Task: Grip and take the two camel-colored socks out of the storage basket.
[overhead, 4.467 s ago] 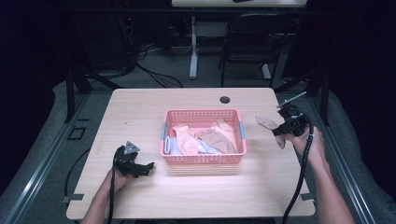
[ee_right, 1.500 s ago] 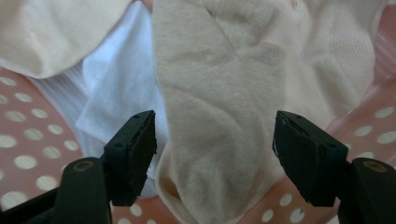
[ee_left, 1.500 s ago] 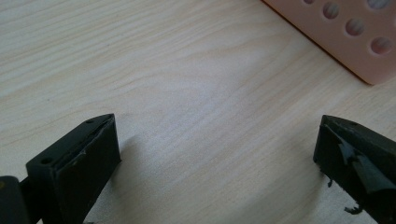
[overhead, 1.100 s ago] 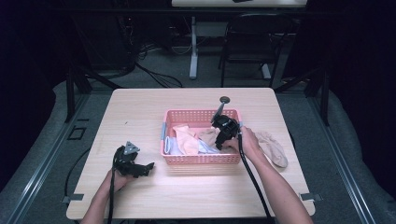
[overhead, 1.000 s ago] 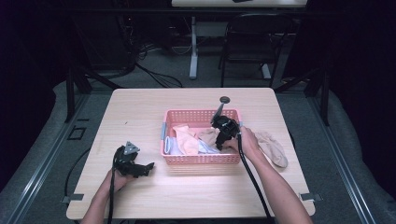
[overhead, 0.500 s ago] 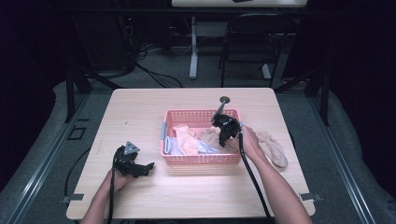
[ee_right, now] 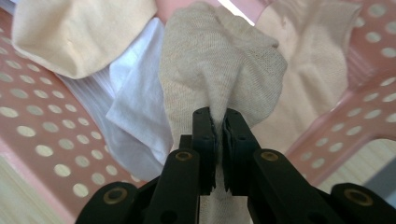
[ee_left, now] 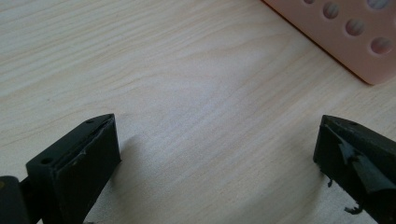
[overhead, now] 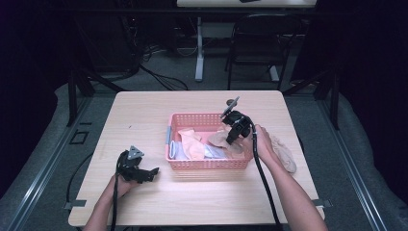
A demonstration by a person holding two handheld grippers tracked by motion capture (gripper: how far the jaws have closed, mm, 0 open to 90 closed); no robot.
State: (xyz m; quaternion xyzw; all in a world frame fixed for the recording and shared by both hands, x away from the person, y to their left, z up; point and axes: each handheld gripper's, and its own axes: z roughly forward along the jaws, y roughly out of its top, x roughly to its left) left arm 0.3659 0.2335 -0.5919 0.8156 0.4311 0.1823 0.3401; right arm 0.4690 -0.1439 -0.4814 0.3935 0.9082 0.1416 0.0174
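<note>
The right claw [ee_right: 217, 128], clamped on 1 thin fold of a beige sock [ee_right: 219, 70] in the pink basket [overhead: 192, 163], could lose it if snagged, while the left claw [ee_left: 217, 154] rests wide open and empty on the tabletop [overhead: 144, 110].

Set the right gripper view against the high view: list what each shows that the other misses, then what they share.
Right gripper view alone: the jaws pinched on a fold of the beige sock, and white cloth under it.

High view alone: the left gripper low over the table, and a beige sock on the table beside the right hand.

Both: the pink basket and the right gripper inside it.
</note>
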